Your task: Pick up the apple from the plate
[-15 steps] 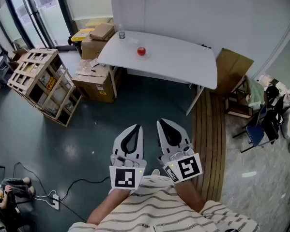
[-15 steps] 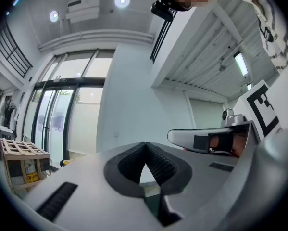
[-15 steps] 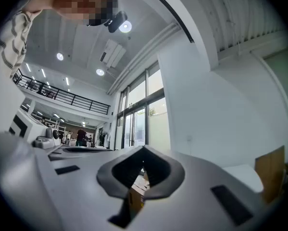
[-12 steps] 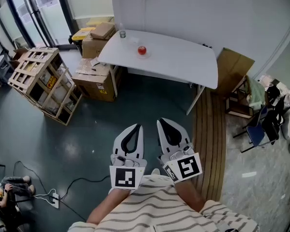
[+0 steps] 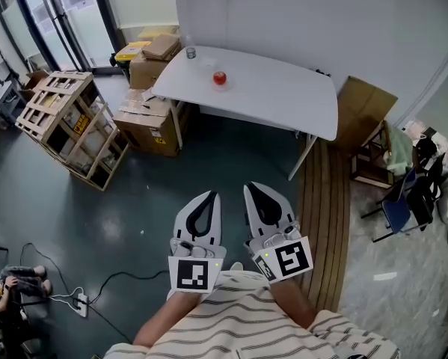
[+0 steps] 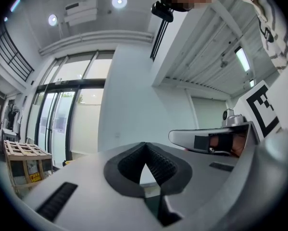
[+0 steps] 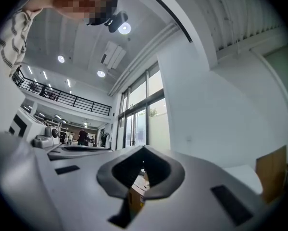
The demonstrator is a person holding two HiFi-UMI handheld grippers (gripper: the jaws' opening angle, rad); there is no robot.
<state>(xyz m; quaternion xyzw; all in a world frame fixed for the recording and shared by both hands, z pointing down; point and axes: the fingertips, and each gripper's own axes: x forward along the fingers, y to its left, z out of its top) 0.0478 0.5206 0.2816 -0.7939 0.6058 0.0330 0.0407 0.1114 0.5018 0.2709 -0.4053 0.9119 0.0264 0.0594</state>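
Moved since the earlier frames: almost nothing. Slight drift of the head view only, with wooden crate (image 5: pixel 66 118) and cardboard boxes (image 5: pixel 150 126) a touch further right in frame; both grippers in the same spot, close to the striped shirt (image 5: pixel 246 324). Left gripper (image 5: pixel 210 197): jaws together, tips meeting, nothing clamped. Same reading in the left gripper view, with only an empty loop behind the closed tips. Right gripper (image 5: pixel 250 190): jaws likewise together and empty. In the right gripper view, tips meeting at the apex, with only a far cardboard box visible through the gap behind them. Side by side, near each other but apart, each with its marker cube (image 5: pixel 192 274) at the rear, nearest the shirt. Both held roughly level over dark floor. Apple (image 5: pixel 220 78): well ahead of both grippers, roughly in line with the gap between them, on the white table (image 5: pixel 283 99), well apart from either set of jaws. Plate under the apple too faint to confirm. Small glass (image 5: pixel 191 52) further ahead and left of the apple, at the table's far corner. Crate and boxes ahead-left of the left gripper; wooden strip of flooring (image 5: pixel 324 215) just right of the right gripper.
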